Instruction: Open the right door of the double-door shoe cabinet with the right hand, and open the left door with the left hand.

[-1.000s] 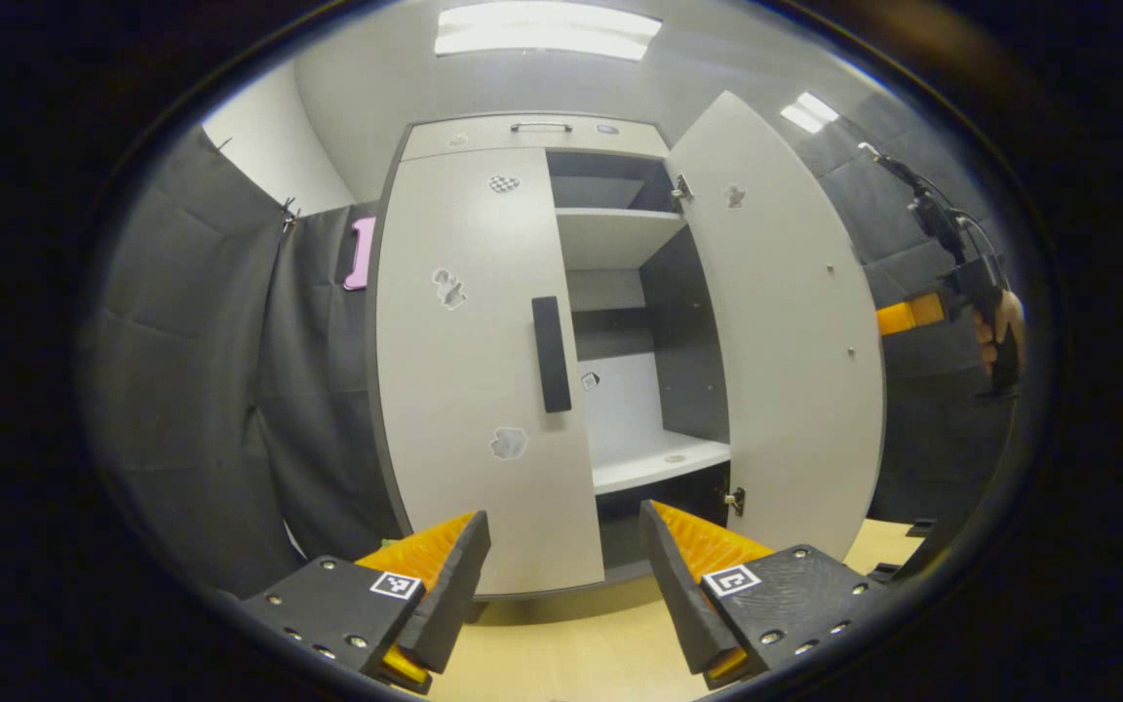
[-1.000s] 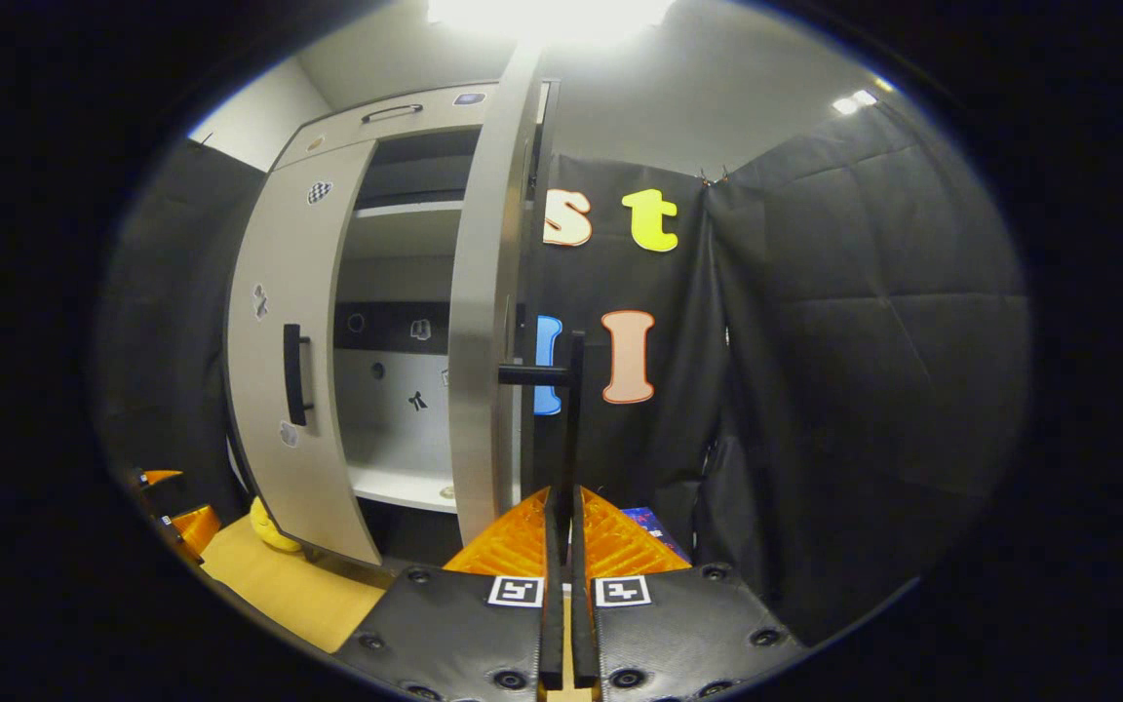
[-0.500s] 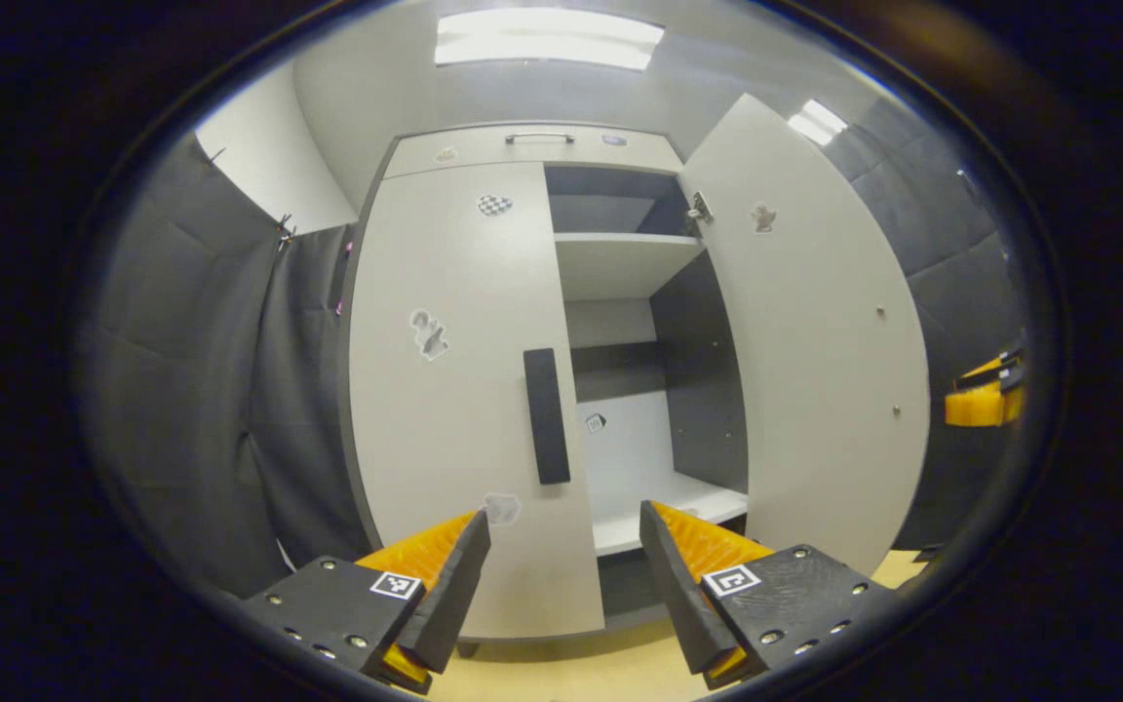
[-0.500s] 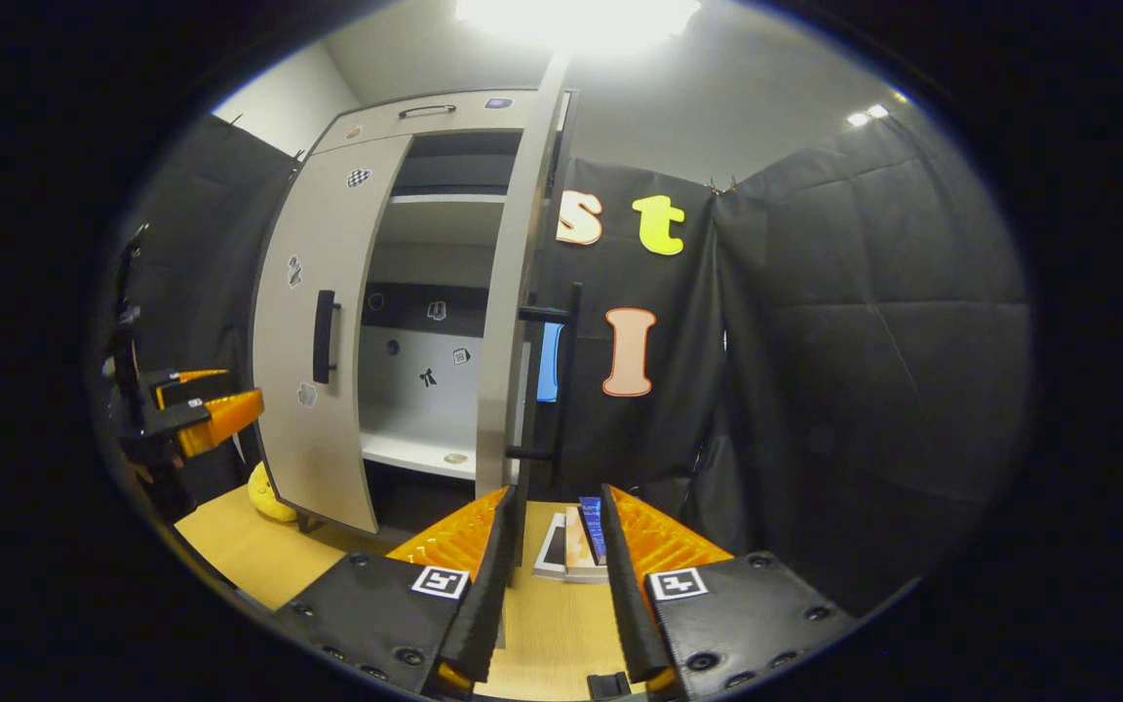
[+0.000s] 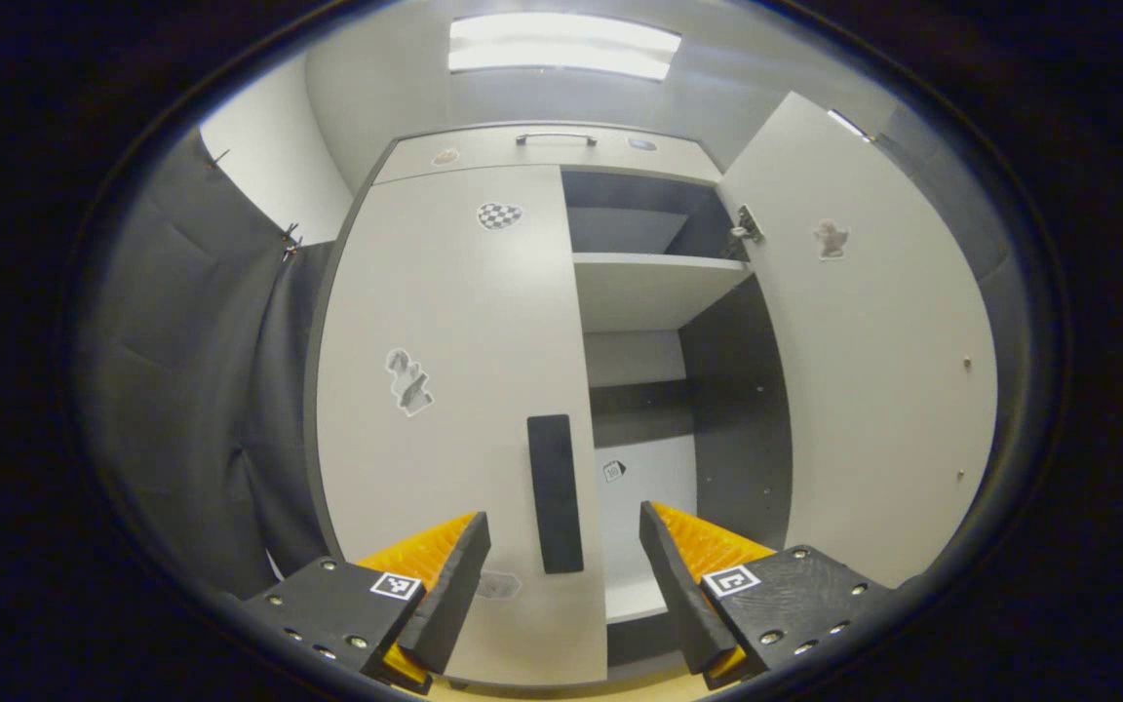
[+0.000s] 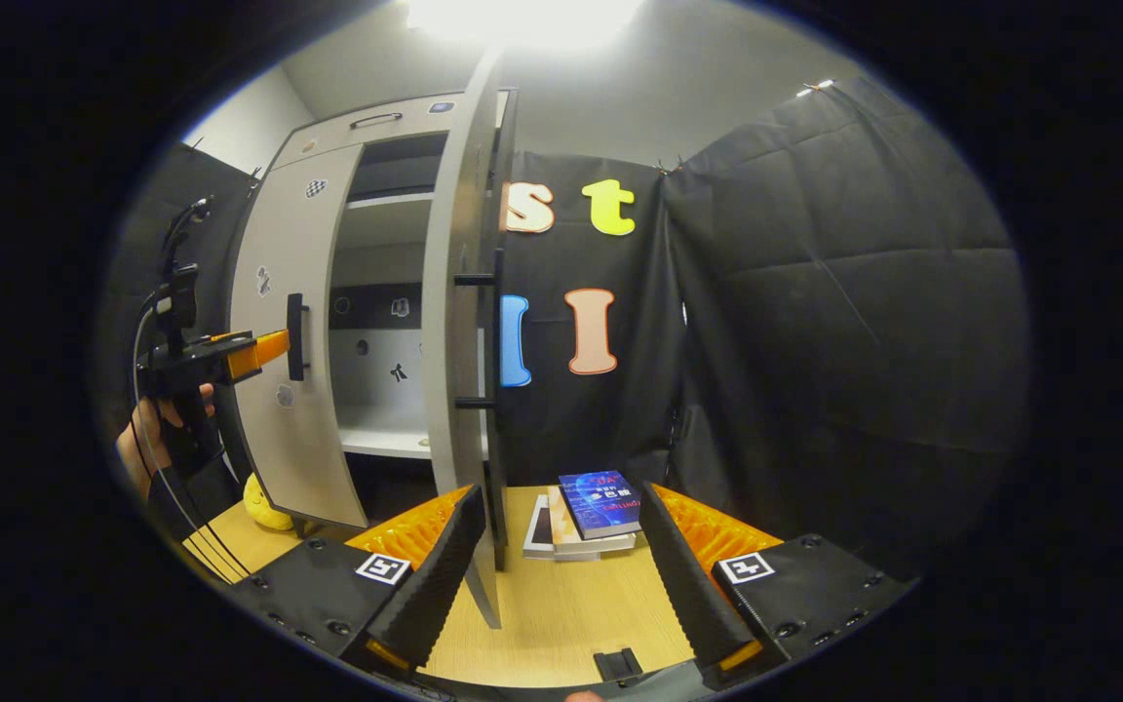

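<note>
Already the right door [image 6: 454, 292] stood open, the left door [image 5: 445, 390] shut. Left gripper [image 5: 561, 585] hung wide apart before its handle [image 5: 555, 492], holding nothing; right gripper [image 6: 561, 575] gaped empty too.

Yellow object [image 6: 264, 502] half hidden behind left door [image 6: 279, 390]

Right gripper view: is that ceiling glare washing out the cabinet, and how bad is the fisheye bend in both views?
Right gripper view: the ceiling light blows out to white, but the right door stays readable. Left gripper view: even light, the light panel keeps its outline; the left door bows outward and its handle stays sharp.
</note>
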